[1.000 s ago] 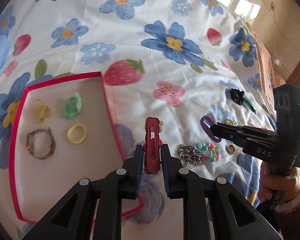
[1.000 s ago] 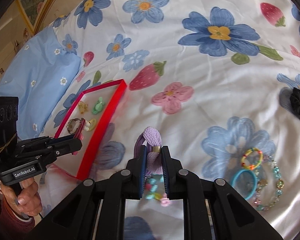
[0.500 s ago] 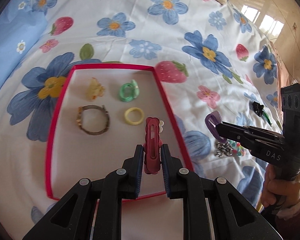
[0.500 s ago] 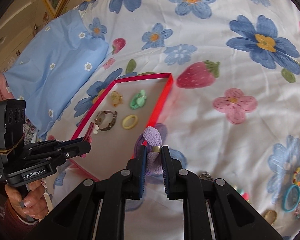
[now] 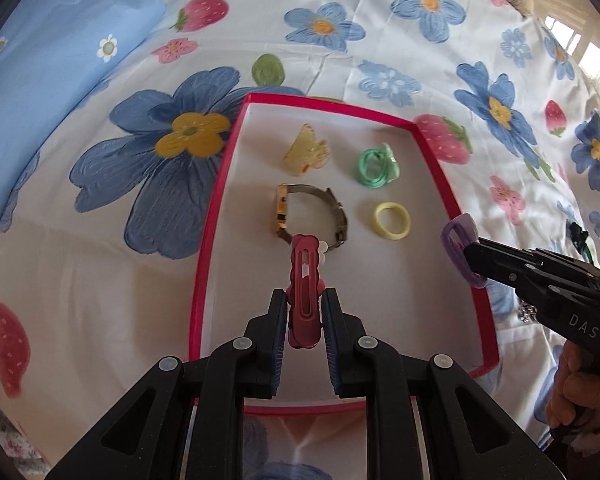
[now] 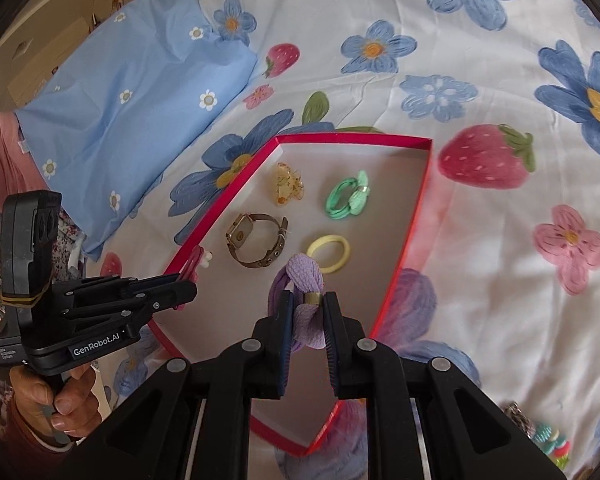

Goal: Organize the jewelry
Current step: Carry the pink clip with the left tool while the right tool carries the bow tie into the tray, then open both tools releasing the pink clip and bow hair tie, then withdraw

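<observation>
Covering the whole field, we note the floral bedsheet (image 5: 380, 32), and on it the red-rimmed tray (image 5: 216, 216) beneath both sets of fingers. Our left gripper (image 5: 305, 316) has its fingers clamped on a dark red hair clip (image 5: 305, 280), held over the tray floor; the watch (image 5: 312, 216) lies just beyond the fingertips. Our right gripper (image 6: 306, 320) is clamped on a purple hair tie (image 6: 306, 276) over the tray, the yellow ring (image 6: 329, 253) just ahead of its tips, with the green hair tie (image 6: 348, 196) and amber claw clip (image 6: 288, 188) farther ahead.
</observation>
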A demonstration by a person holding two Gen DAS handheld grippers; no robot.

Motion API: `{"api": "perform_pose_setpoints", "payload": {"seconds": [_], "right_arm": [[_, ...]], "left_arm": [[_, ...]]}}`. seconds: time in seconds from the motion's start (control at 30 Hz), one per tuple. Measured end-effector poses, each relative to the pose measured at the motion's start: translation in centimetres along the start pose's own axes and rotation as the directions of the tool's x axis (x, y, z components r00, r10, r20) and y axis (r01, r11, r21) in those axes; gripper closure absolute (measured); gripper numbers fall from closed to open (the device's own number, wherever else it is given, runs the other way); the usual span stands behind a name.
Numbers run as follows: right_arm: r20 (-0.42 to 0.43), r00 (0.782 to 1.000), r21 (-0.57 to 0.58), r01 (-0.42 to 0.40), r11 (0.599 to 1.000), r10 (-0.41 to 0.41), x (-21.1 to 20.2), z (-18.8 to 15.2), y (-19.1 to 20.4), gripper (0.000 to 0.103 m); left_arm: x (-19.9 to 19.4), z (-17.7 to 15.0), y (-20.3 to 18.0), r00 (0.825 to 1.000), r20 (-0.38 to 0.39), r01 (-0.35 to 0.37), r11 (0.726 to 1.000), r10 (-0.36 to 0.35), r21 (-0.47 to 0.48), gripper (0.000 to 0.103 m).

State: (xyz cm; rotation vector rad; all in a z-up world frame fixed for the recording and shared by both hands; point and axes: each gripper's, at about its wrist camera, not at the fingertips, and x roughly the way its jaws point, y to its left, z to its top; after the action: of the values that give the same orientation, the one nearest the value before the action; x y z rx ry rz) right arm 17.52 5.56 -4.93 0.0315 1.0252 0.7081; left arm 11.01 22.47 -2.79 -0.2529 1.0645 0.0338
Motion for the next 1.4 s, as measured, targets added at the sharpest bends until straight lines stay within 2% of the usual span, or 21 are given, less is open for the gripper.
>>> {"api": "perform_pose_setpoints", "payload": {"seconds": [0.13, 0.57, 1.13, 1.27, 1.33, 1.4], "right_arm": [[-0.036, 0.999, -0.010, 0.005, 1.000, -0.005, 1.9, 0.6, 0.2, 0.089], [-0.145, 0.986, -0.072, 0.068, 0.995, -0.078, 5.7, 1.3, 0.1, 0.088], [-0.137, 0.989, -0.050, 0.042, 0.998, -0.049, 5.4, 1.2, 0.0, 0.081], [-0.122, 0.992, -0.040, 0.037, 0.999, -0.041, 4.9, 1.2, -0.1, 0.071], [-0.113, 0.993, -0.037, 0.035, 0.999, -0.039, 4.5, 1.2, -0.1, 0.071], [-0.100, 0.994, -0.030, 0.032, 0.999, -0.035, 3.9, 1.2, -0.1, 0.071]], "left_arm": [[1.2, 0.6, -0.3, 0.999, -0.019, -0.043, 0.999, 0.043, 0.012, 0.086], [4.6, 1.3, -0.5, 0.992, -0.077, -0.100, 0.994, 0.103, 0.042, 0.086], [4.7, 1.1, -0.1, 0.994, -0.066, -0.091, 0.996, 0.092, 0.020, 0.083], [4.5, 0.9, -0.1, 0.993, -0.064, -0.095, 0.995, 0.096, 0.018, 0.080], [4.2, 0.8, -0.1, 0.994, -0.060, -0.090, 0.996, 0.091, 0.014, 0.078], [3.5, 0.7, 0.0, 0.996, -0.046, -0.073, 0.997, 0.073, 0.002, 0.070]]}}
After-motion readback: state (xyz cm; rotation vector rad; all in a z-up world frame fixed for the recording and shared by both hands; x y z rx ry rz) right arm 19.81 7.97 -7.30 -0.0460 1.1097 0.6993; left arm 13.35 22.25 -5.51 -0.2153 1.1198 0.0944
